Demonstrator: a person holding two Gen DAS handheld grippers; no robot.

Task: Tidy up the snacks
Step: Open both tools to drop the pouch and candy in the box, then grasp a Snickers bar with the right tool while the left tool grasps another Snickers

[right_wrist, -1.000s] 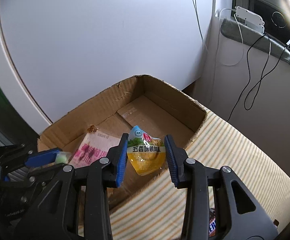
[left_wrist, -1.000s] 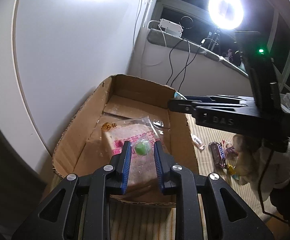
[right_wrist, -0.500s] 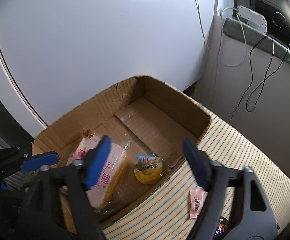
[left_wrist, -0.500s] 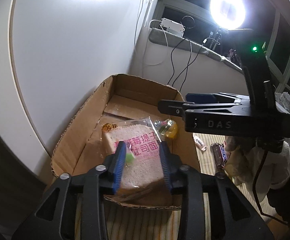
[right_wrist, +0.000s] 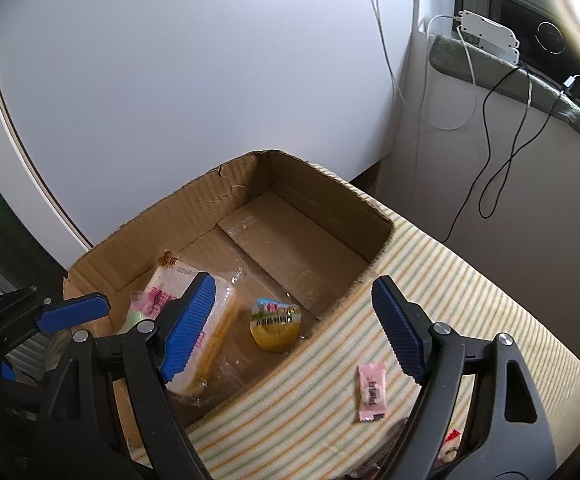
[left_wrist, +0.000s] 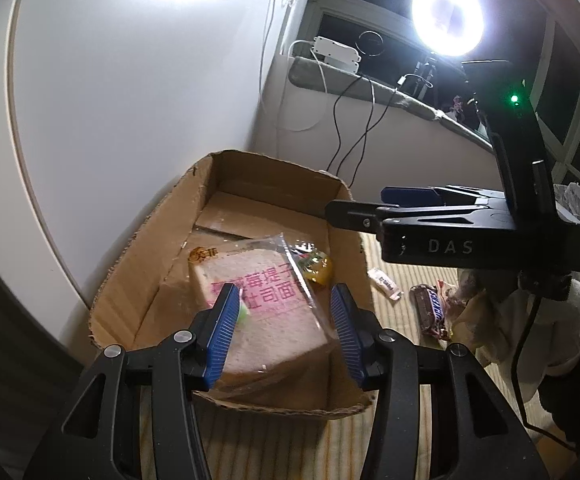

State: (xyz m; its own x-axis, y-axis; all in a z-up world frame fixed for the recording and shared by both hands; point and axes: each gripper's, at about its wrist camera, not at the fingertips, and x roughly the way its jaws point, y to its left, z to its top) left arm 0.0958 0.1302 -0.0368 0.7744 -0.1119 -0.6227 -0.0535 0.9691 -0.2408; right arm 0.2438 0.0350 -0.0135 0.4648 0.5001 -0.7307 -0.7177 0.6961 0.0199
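Observation:
An open cardboard box stands on a striped cloth against a white wall. Inside lie a wrapped bread packet and a yellow jelly cup. A small green candy rests on the bread beside my left pad, free of both pads. My left gripper hovers over the box's near end, its jaws opening. My right gripper stands wide open above the jelly cup with nothing between its fingers.
A pink sachet and a chocolate bar lie on the striped cloth right of the box, by more wrappers. Cables hang down the wall from a ledge. A ring light glares at the back.
The right gripper opened and dropped the jelly cup into the box. The left jaws spread and let go of the green candy, which now lies on the bread.

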